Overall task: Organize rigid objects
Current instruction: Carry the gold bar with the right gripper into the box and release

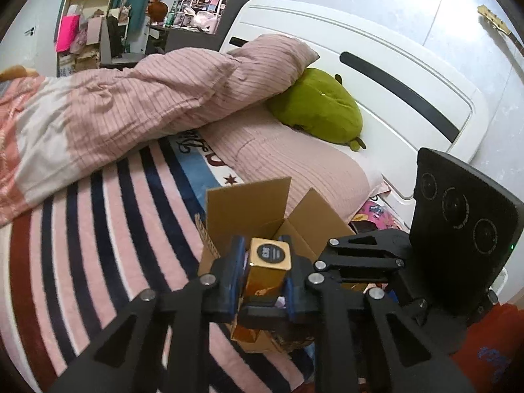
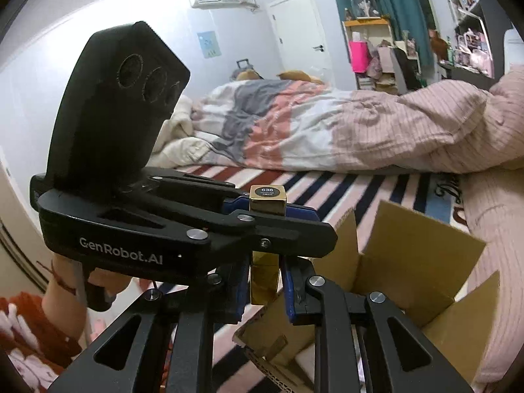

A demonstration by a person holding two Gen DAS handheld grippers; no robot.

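Both tools are clamped on one gold lipstick tube [image 2: 264,281]: the right tool [image 2: 264,286] pinches its lower body between blue pads, while the left tool [image 2: 268,208], crossing in from the left side, grips the upper end that bears a dark round label. The two-handed hold looks meant either to pass the tube across or to pull its cap off; which one cannot be told. Just beyond and below the tools an open cardboard box [image 2: 422,249] sits on the striped blanket [image 1: 98,229], probably the tube's destination. Farther off lie a rumpled pink duvet [image 1: 147,98] and a green plush toy [image 1: 321,104] by the white headboard [image 1: 393,65].
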